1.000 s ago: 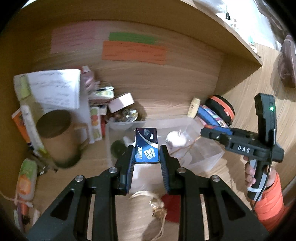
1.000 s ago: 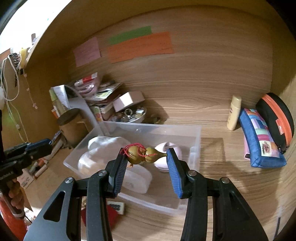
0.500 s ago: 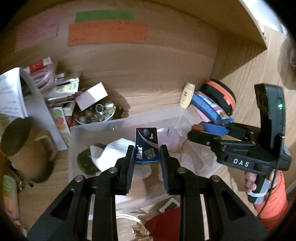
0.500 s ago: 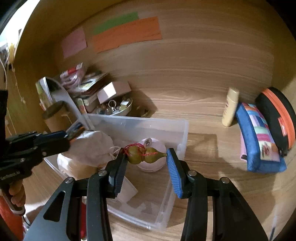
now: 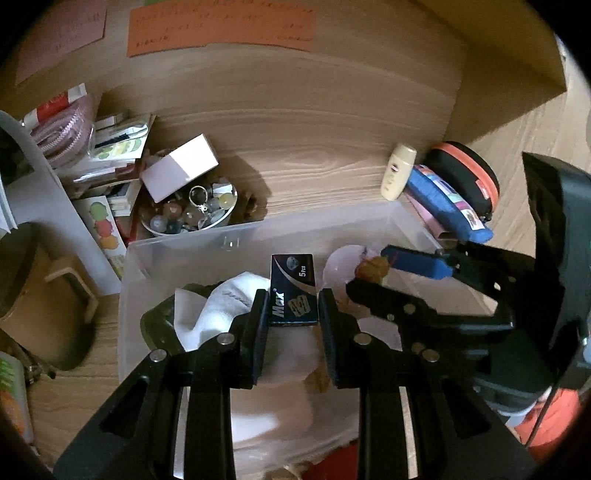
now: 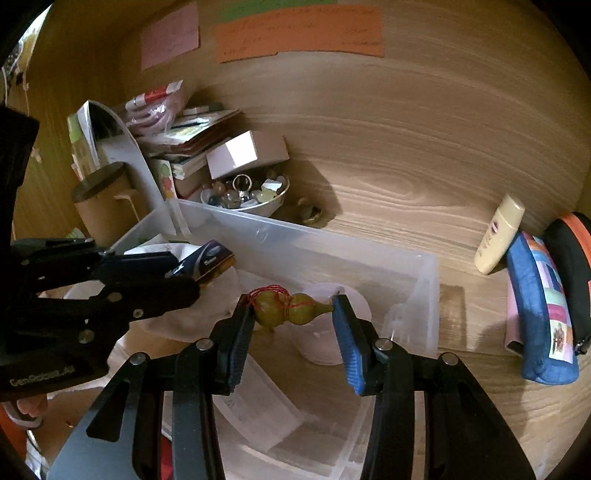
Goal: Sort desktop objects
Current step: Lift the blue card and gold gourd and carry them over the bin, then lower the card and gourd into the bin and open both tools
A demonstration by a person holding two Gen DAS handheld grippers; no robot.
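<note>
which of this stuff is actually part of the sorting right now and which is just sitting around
In play:
left gripper, shut on the blue Max box
right gripper, holding the small gourd charm
clear plastic bin under both

Lying about:
bowl of beads
lotion bottle
blue pencil case
brown mug

Wooden back wall: orange paper strip (image 6: 299, 35) at 12 o'clock, pink note (image 6: 169, 35) at 11. Desk, 3 o'clock: cream bottle (image 6: 499, 234) leaning upright, touching a blue pouch (image 6: 540, 314); black case with orange rim (image 6: 570, 254) just behind the pouch.
</note>
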